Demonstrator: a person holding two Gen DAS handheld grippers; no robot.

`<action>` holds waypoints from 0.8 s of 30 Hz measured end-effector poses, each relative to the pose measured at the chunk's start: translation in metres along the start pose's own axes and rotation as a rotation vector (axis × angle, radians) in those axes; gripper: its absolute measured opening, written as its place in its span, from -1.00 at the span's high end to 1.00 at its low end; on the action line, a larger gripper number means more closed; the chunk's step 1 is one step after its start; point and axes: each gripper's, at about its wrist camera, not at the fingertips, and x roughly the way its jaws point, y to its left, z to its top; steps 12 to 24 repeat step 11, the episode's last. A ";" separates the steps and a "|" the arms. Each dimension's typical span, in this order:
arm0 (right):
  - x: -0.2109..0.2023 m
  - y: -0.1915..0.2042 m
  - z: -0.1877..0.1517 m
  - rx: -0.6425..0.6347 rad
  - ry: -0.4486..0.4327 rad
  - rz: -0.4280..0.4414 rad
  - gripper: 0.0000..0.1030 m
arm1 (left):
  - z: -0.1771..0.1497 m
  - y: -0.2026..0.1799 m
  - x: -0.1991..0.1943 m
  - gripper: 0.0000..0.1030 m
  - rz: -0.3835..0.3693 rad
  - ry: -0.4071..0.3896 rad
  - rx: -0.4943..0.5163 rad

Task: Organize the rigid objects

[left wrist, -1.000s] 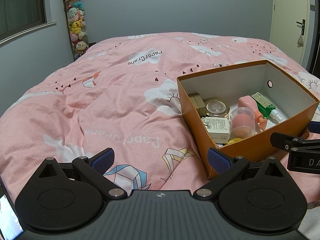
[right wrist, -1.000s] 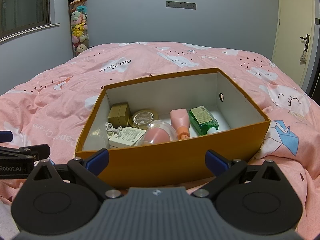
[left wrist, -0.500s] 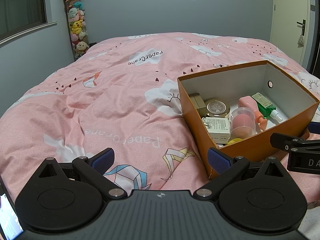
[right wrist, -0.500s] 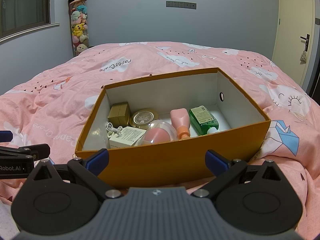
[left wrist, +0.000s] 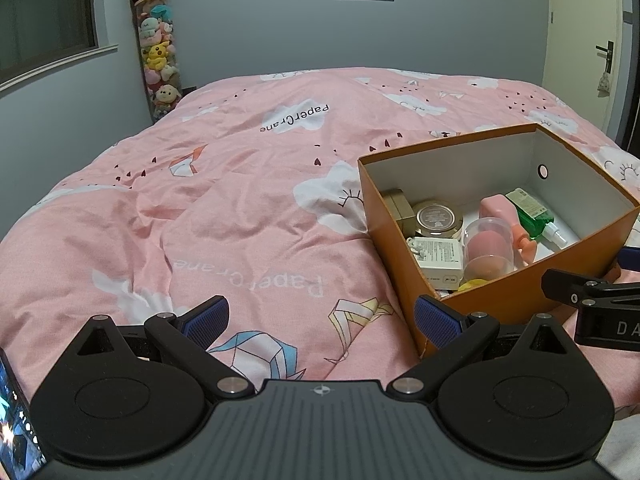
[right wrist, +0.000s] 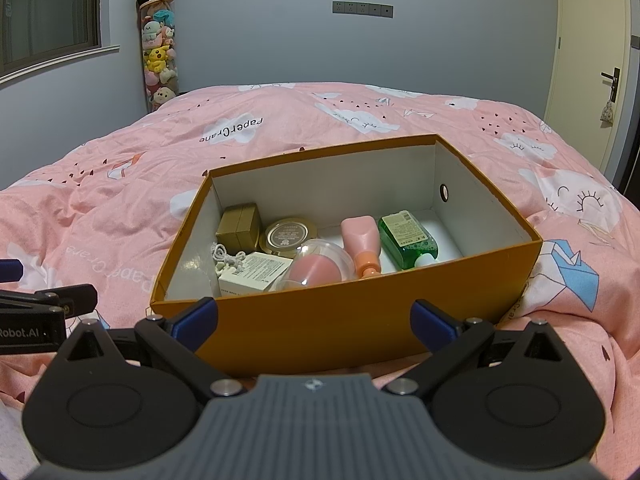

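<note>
1. My left gripper [left wrist: 320, 318] sits at the frame's bottom, jaws spread wide, empty, over the pink duvet [left wrist: 240, 216].
2. My right gripper [right wrist: 314, 320] likewise gapes, empty.
3. Just beyond it, mid-frame, the orange box [right wrist: 320, 320] holds a green bottle [right wrist: 406, 236], pink bottle [right wrist: 362, 242] and round tin [right wrist: 289, 236].

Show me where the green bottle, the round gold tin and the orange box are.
green bottle [right wrist: 406, 236], right wrist view, on its label.
round gold tin [right wrist: 289, 235], right wrist view, on its lid.
orange box [right wrist: 340, 328], right wrist view, on its near wall.

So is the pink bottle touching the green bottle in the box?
Cannot tell. In the right wrist view the pink bottle and green bottle lie side by side, nearly meeting, but neither view plainly shows contact or a gap.
</note>
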 end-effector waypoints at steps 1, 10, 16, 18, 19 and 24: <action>0.000 0.000 0.000 0.000 0.000 -0.001 -0.95 | 0.000 0.000 0.000 -1.00 -0.001 0.000 0.001; 0.000 0.000 0.000 0.000 0.000 -0.001 -0.95 | 0.001 -0.002 -0.001 -1.00 -0.002 -0.008 0.000; 0.000 0.000 0.000 0.000 0.001 0.000 -0.95 | 0.001 -0.003 -0.001 -1.00 0.000 -0.008 0.000; 0.000 0.000 0.000 0.000 0.001 0.000 -0.95 | 0.001 -0.003 -0.001 -1.00 0.000 -0.008 0.000; 0.000 0.000 0.000 0.000 0.001 0.000 -0.95 | 0.001 -0.003 -0.001 -1.00 0.000 -0.008 0.000; 0.000 0.000 0.000 0.000 0.001 0.000 -0.95 | 0.001 -0.003 -0.001 -1.00 0.000 -0.008 0.000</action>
